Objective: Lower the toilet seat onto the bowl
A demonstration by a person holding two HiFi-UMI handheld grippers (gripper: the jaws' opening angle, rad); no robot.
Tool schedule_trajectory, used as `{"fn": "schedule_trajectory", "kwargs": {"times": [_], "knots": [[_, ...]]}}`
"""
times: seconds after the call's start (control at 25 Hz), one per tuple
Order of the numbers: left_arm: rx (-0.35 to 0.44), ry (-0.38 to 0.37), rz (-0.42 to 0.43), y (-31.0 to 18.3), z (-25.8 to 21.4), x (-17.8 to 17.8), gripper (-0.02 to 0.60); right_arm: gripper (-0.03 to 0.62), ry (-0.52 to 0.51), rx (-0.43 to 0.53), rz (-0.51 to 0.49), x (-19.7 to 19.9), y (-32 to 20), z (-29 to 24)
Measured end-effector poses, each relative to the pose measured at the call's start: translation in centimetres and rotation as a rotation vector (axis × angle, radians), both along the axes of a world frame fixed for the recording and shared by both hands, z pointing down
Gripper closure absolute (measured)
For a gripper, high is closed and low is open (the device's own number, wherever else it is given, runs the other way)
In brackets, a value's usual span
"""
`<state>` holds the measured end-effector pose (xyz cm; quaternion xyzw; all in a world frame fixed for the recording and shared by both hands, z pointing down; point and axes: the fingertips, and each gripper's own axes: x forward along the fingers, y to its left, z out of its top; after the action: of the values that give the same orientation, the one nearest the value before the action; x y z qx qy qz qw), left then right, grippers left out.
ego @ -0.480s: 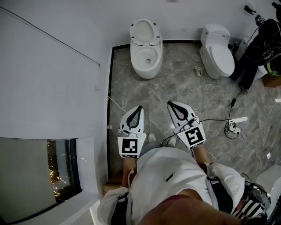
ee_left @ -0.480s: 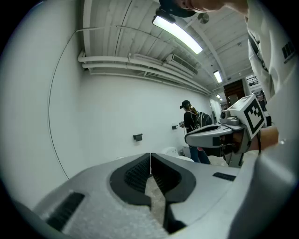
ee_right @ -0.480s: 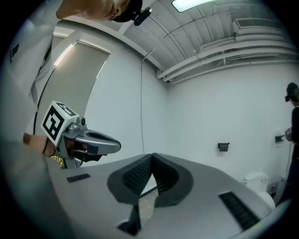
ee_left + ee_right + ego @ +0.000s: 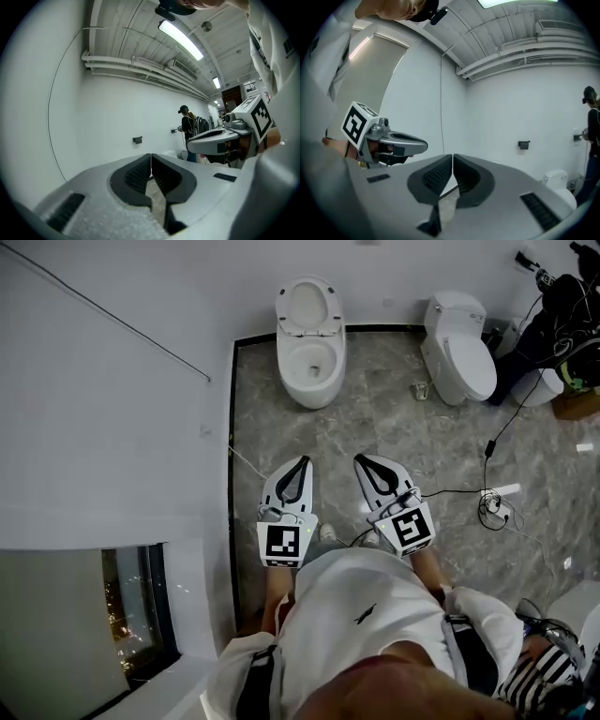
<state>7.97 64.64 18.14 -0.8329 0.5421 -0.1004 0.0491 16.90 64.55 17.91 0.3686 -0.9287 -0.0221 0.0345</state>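
Observation:
A white toilet (image 4: 310, 367) stands against the far wall in the head view, with its seat (image 4: 308, 307) raised upright against the wall and the bowl open. My left gripper (image 4: 302, 463) and right gripper (image 4: 358, 461) are held side by side in front of the person, well short of the toilet, both pointing toward it. Both are shut with nothing between the jaws. In the left gripper view the left gripper (image 4: 151, 156) has its tips touching; the right gripper (image 4: 453, 157) looks the same in its own view.
A second white toilet (image 4: 460, 351) with its lid down stands to the right. Black cables and a power strip (image 4: 495, 507) lie on the grey marble floor at right. A white wall (image 4: 112, 427) runs along the left. Another person (image 4: 189, 125) stands far off.
The view has shifted slightly; both grippers sit a little higher in the frame and closer to the toilet. Both stay shut.

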Motion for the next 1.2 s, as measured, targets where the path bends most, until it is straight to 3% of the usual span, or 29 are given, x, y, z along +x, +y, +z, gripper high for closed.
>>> {"fn": "schedule_trajectory", "kwargs": {"times": [0.2,0.48,0.84,1.2], "knots": [[-0.001,0.015,0.015,-0.6,-0.1,-3.0,0.554,0.563,0.023,0.0,-0.006,-3.5,-0.4,-0.1],[0.008,0.025,0.021,-2.7,-0.3,-4.8,0.554,0.563,0.039,0.008,0.027,-5.3,-1.6,-0.4],[-0.009,0.036,0.007,-6.6,0.6,-4.7,0.554,0.563,0.036,-0.035,0.032,-4.7,-5.9,1.5],[-0.018,0.006,-0.027,-14.7,1.2,-3.5,0.554,0.563,0.024,-0.019,-0.02,-3.9,-14.8,1.4]]}}
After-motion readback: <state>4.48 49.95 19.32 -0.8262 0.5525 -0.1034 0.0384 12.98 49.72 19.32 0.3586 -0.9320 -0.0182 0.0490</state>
